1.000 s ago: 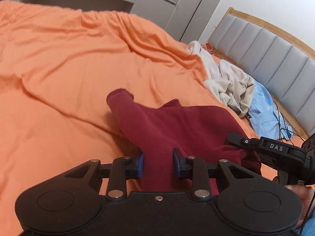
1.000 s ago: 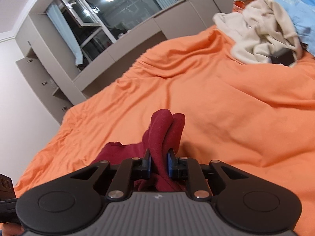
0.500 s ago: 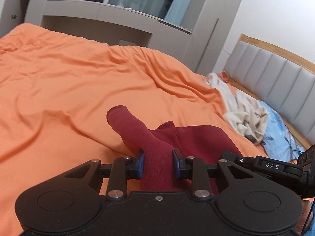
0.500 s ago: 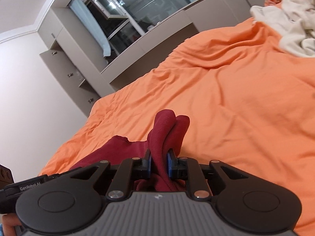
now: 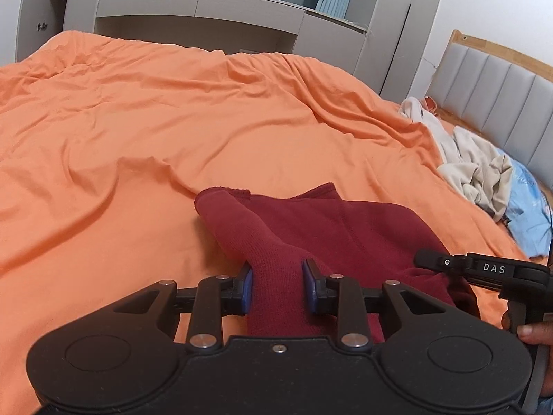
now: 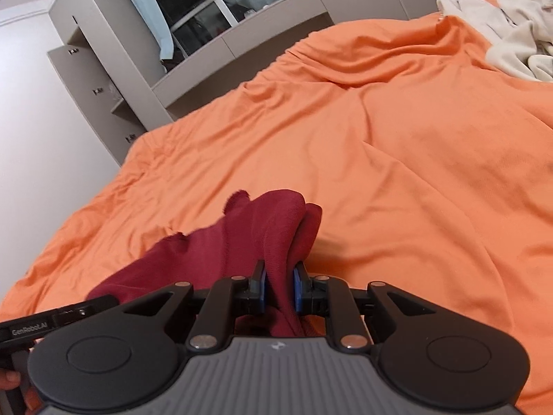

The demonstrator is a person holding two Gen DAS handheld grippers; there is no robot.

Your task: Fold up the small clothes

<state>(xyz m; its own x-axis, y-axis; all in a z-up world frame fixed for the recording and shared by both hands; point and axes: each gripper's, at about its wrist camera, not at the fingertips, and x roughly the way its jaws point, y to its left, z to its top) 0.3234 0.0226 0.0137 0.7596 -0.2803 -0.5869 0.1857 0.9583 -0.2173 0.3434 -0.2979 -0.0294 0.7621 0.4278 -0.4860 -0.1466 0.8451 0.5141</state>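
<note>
Garment: dark red knit garment spread over an orange bedsheet, raised at both near ends.
Left gripper: clamped on a rolled red sleeve-like fold, blue pads pressed to either side.
Right gripper: pinched tight on a bunched double fold of the same red cloth.
Background: heap of beige clothes and a light blue cloth by the grey padded headboard; grey cabinets beyond the bed.

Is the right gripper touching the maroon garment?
Touching. The right wrist view shows the right gripper with both blue pads pressed on a bunched fold of the maroon garment.
</note>
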